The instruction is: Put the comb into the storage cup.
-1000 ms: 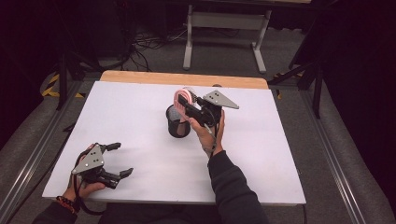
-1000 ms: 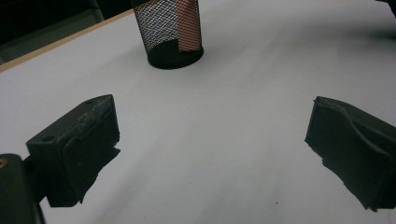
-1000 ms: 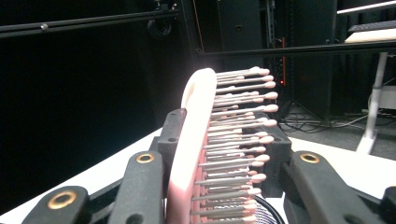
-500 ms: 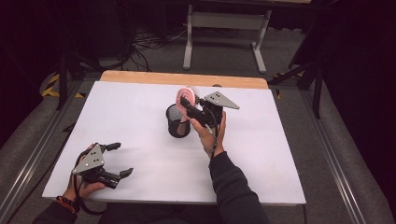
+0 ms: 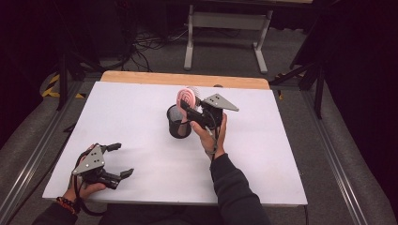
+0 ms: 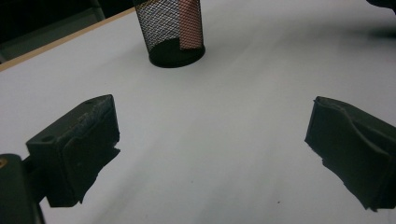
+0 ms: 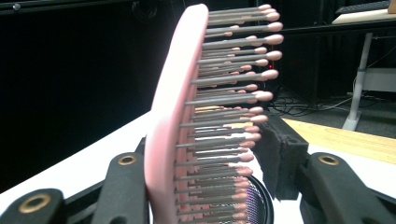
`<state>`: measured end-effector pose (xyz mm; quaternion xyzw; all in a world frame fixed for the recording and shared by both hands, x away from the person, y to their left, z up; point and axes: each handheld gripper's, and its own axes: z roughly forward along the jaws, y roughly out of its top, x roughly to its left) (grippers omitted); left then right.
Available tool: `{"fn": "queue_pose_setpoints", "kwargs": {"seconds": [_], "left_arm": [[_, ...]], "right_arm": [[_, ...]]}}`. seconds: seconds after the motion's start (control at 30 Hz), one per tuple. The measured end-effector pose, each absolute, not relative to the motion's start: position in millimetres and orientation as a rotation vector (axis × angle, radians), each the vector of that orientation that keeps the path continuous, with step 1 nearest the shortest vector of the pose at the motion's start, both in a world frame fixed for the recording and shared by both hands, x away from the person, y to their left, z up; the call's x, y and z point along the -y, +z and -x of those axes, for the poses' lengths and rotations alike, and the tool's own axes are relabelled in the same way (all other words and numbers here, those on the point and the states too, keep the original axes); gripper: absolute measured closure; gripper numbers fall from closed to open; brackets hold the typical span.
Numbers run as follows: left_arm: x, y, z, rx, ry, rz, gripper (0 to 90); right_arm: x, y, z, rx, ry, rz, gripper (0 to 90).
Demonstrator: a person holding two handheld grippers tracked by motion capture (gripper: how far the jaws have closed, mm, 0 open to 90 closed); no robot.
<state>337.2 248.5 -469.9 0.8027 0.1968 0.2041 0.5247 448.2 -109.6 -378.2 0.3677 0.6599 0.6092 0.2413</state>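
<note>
One right tool [image 5: 187, 108] grips a pink hairbrush [image 5: 187, 98], unlabelled.

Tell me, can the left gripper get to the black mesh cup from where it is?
Probably yes. The left gripper is open and holds nothing, with bare white table between it and the mesh cup. But the right gripper holds a pink hairbrush in that cup.

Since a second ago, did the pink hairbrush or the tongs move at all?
Nothing visibly changed. The right tongs still grip the pink hairbrush upright over the black mesh cup, its handle down inside. The left tongs stay open and empty near the table's front left corner.
</note>
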Motion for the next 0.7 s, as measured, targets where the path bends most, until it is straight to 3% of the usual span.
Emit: {"fn": "queue_pose_setpoints", "kwargs": {"seconds": [0.7], "left_arm": [[-249.9,-469.2,-337.6,-0.475,0.492,-1.917,3.5]], "right_arm": [[108.3,-369.9,-443.8,-1.801,1.601,-0.959,33.4]]}}
